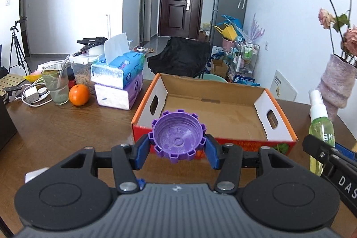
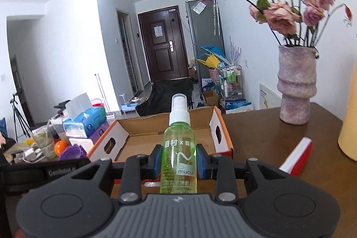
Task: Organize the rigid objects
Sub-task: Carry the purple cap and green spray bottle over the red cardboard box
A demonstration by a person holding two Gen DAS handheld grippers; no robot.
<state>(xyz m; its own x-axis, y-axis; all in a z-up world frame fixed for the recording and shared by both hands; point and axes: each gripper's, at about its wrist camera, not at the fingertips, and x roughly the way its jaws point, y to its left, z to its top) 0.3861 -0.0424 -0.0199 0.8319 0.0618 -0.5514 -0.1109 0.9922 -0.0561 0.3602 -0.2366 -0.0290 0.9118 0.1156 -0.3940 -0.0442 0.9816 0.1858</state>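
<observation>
Two grippers worked at once. Our left gripper (image 1: 177, 150) pinched the purple cap (image 1: 177, 136) by its notched rim, hollow side facing us, likely so it dropped flat. Our right gripper (image 2: 178, 161) clamped the green bottle (image 2: 179, 148) upright at mid-body, nozzle at 12 o'clock. The empty box (image 1: 245, 90) sat at 12 o'clock of both, just ahead; we judged both loads bound there.
</observation>
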